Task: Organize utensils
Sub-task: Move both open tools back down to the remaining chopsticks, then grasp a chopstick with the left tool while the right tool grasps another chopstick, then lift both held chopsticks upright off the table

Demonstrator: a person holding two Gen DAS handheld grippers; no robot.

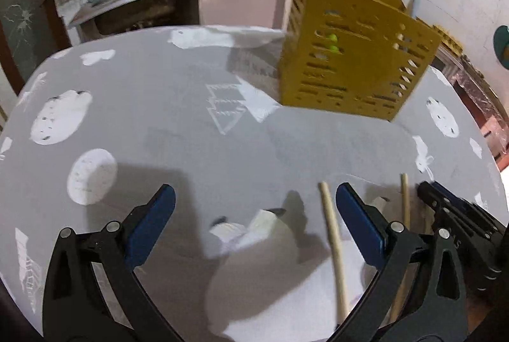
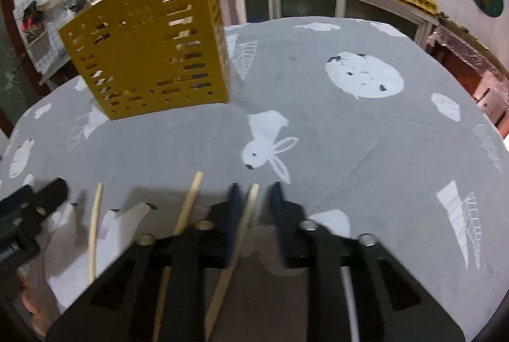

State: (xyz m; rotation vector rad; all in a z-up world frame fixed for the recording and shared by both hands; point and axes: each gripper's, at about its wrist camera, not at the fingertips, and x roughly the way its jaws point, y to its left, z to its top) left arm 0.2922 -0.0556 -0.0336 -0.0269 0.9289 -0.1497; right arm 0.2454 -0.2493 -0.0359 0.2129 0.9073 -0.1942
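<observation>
My left gripper [image 1: 254, 202] stands with its jaws wide open over bare grey cloth [image 1: 178, 125], nothing between them. My right gripper [image 2: 253, 198] has its jaws drawn close about a pale wooden stick [image 2: 245, 224]; the stick runs up between the blue pads, but the blur will not let me say the pads press on it.

The worktop is covered by the cloth, printed with white rabbits and trees. Its far edge curves away towards the kitchen counter; to the right the cloth runs wide and bare past the rabbit print [image 2: 267, 141]. To the left it is also bare out to the rounded edge.

The holder [image 1: 353, 52], a mustard-yellow slotted box, stands upright at the far middle of the worktop, well apart from both grippers, with utensil handles rising out of its top.

Near me lie more sticks: one [image 1: 332, 243] just left of my left gripper's right jaw, another [image 1: 404, 198] between the two grippers. They are slim, straight and light wood, lying on the cloth pointing away from me.
</observation>
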